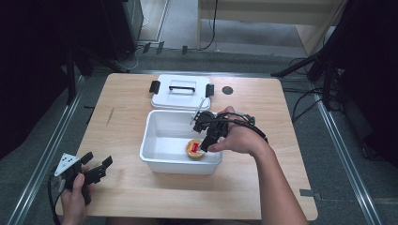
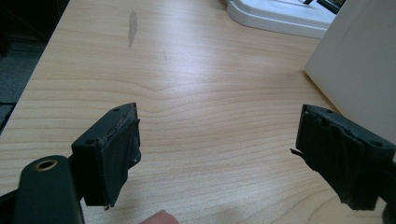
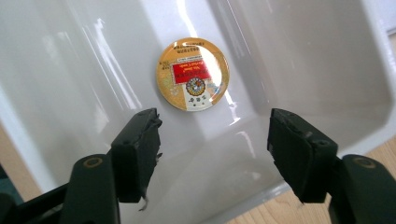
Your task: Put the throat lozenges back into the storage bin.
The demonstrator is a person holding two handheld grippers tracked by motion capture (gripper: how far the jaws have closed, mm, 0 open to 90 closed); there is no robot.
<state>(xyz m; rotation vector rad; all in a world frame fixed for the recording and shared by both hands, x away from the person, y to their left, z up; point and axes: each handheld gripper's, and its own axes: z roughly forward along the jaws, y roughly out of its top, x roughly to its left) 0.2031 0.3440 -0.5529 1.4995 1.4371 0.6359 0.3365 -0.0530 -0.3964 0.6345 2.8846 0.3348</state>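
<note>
High view: white lid [image 1: 180, 92] just behind white bin [image 1: 155, 140].

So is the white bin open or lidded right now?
Open. The white bin has no cover on it; its lid lies flat on the table behind it, and the round tin shows inside.

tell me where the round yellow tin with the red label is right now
The tin lies on the floor of the open white bin, near its front right corner in the high view, under the right gripper.

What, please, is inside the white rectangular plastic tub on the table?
A round yellow tin with a red label lies flat on the floor of the white rectangular plastic tub. What lies beneath it is hidden.
</note>
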